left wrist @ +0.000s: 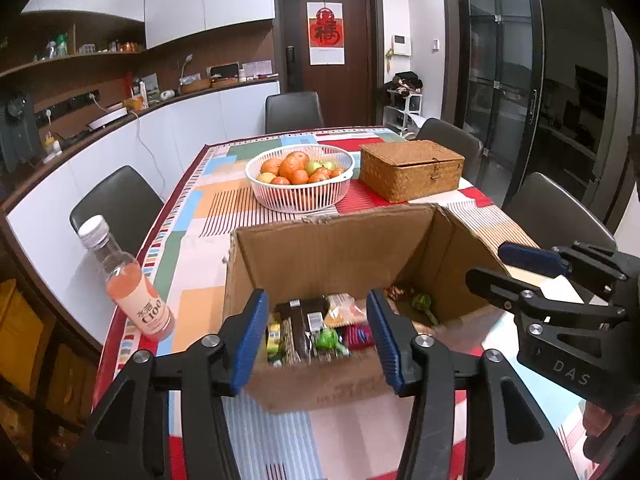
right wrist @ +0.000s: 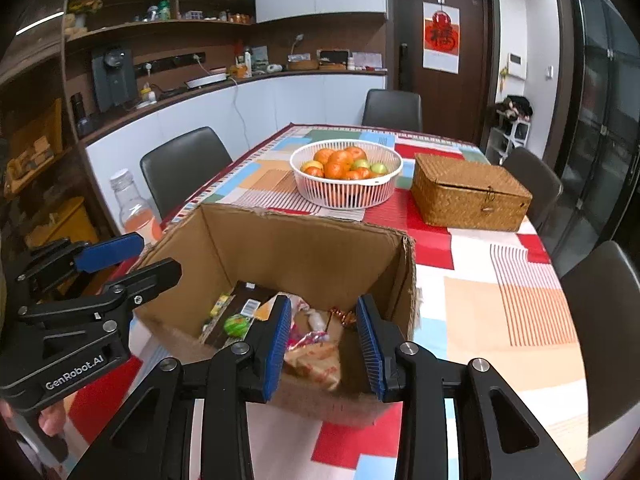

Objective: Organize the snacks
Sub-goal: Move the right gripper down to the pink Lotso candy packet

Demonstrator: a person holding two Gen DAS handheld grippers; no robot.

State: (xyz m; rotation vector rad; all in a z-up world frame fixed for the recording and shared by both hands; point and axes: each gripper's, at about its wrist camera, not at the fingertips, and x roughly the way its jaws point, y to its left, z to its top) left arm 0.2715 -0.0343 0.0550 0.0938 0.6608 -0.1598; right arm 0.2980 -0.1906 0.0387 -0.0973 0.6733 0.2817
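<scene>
An open cardboard box (left wrist: 332, 252) (right wrist: 304, 248) stands on the table near the front edge. Several wrapped snacks (left wrist: 316, 328) (right wrist: 312, 336) lie inside it, among them a dark bar (left wrist: 298, 326) and a green-wrapped piece (right wrist: 236, 325). My left gripper (left wrist: 318, 336) is open and empty, held just above the box's near wall. My right gripper (right wrist: 324, 344) is open and empty too, over the box's near right part. Each gripper shows in the other's view: the right one (left wrist: 516, 268), the left one (right wrist: 128, 260).
A pink drink bottle (left wrist: 128, 284) (right wrist: 134, 208) stands at the table's left edge. A white basket of fruit (left wrist: 300, 178) (right wrist: 346, 172) and a closed woven box (left wrist: 412, 170) (right wrist: 470, 192) sit behind the cardboard box. Dark chairs (right wrist: 182, 168) surround the table.
</scene>
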